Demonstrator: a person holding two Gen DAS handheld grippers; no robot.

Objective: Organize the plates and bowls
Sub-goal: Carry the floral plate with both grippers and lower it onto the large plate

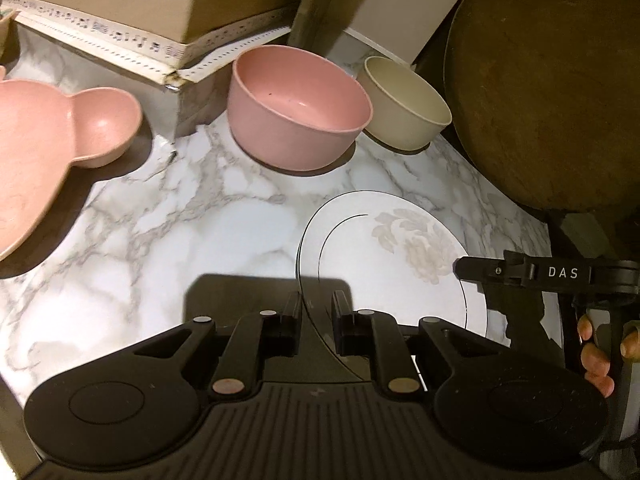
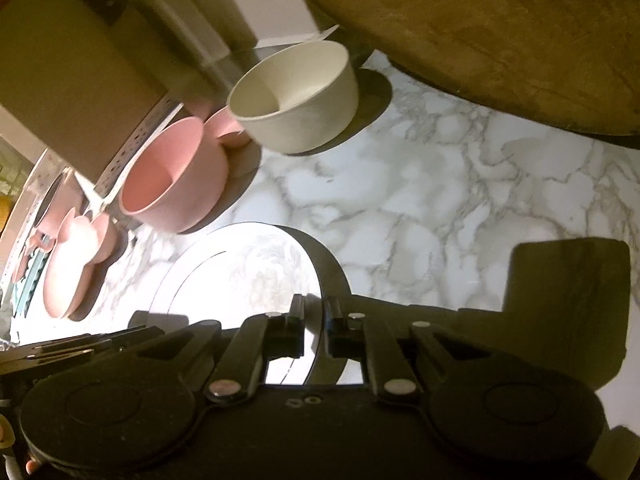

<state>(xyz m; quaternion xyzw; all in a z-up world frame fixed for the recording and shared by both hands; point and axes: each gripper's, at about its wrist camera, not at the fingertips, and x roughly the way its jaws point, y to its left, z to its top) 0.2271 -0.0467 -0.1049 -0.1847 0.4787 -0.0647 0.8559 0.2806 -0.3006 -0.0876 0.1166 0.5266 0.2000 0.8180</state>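
Observation:
A white plate with a pale flower print (image 1: 400, 272) (image 2: 240, 272) is held between both grippers over the marble counter (image 1: 180, 220). My left gripper (image 1: 316, 312) is shut on its near-left rim. My right gripper (image 2: 316, 316) is shut on the opposite rim, and a dark shadow curves beside that edge. Behind the plate a pink bowl (image 1: 296, 108) (image 2: 168, 176) and a cream bowl (image 1: 404, 104) (image 2: 296, 96) stand upright side by side. A pink bear-shaped plate (image 1: 48, 140) (image 2: 76, 264) lies at the left.
A large round wooden board (image 1: 552, 88) (image 2: 500, 28) leans at the back right. A cardboard box (image 1: 120, 0) borders the counter at the back left. A person's hand (image 1: 596, 356) grips the right tool's handle. More pink dishes sit far left in the right wrist view.

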